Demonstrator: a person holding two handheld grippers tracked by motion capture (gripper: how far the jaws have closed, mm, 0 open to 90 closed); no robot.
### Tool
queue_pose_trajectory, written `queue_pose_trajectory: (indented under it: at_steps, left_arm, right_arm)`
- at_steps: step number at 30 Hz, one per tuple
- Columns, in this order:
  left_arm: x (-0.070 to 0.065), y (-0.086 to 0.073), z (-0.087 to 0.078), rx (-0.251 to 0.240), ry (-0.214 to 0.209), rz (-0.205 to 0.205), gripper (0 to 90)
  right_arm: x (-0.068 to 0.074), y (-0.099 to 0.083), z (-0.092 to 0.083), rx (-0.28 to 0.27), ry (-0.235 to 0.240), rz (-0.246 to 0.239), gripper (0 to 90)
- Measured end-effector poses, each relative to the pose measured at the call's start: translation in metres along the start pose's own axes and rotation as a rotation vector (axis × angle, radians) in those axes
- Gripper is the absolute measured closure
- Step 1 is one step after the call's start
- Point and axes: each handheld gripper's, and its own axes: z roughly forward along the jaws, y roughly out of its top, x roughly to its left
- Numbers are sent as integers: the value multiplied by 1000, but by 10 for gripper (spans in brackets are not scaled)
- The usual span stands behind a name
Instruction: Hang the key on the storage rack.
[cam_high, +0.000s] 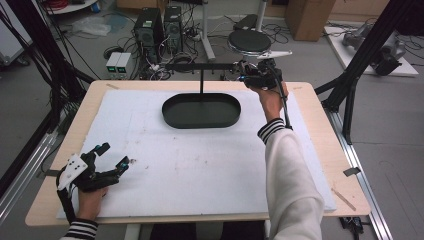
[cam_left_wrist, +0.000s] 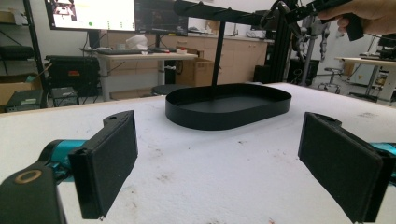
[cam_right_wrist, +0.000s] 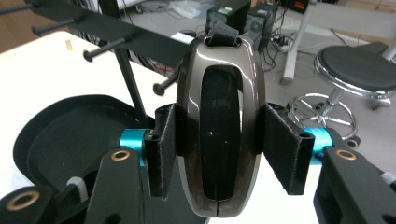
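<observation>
A black oval tray (cam_high: 175, 119) sits at the far middle of the white-padded counter (cam_high: 200, 175), with a post rising from it to a black peg rack (cam_high: 200, 66); the tray holds nothing else. The right claw (cam_right_wrist: 218, 149) is clamped on a glossy brown oval case (cam_right_wrist: 219, 126), its pads pressing both sides, held up at the rack's right end above the tray. The left claw (cam_left_wrist: 219, 163) rests near the counter's front left corner, jaws wide apart and holding nothing.

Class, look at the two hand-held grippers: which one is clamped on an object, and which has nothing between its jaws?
The right hand-held gripper, raised beside the black rack, is clamped on a glossy brown oval object. The left hand-held gripper stands open over the white mat.
</observation>
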Motion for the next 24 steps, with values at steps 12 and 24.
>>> queue_pose_trajectory:
  at_steps: [12,24]
  left_arm:
    - [0,0,-1,0,-1,4,123]
    - [0,0,-1,1,-2,6,123]
  right_arm:
    - [-4,-6,1,48,-5,2,479]
    - [-5,-21,5,65,-13,11,480]
